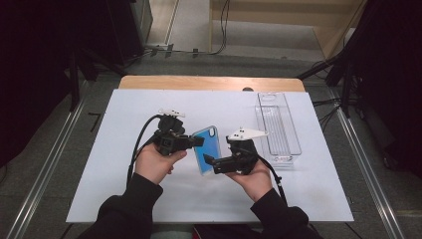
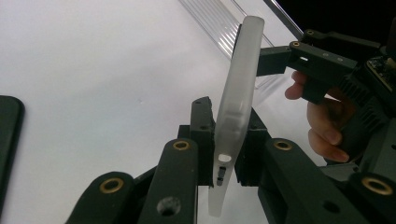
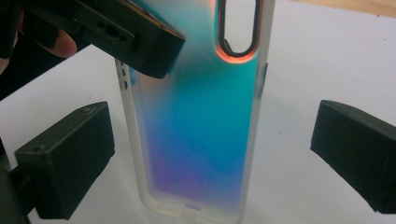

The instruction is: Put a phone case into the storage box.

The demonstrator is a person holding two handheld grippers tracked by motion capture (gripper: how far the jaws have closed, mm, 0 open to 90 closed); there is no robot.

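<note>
Two claws meet over the counter (image 1: 124,149): the left claw (image 1: 198,141) pinches the phone case (image 1: 208,149) upright at centre, presenting its long edges; at its 4 o'clock, the right claw (image 1: 211,160) gapes wide around it, likely to take over.

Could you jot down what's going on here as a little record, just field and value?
Held thing: phone case, blue-teal, frosted rim, lifted off the table
Left gripper: shut on the case's edge
Right gripper: open, pads either side of the case, not touching
Nearby: clear plastic tray at the right of the white table sheet
Also seen: a dark flat thing lying on the sheet, cut off by the left gripper view's edge
</note>
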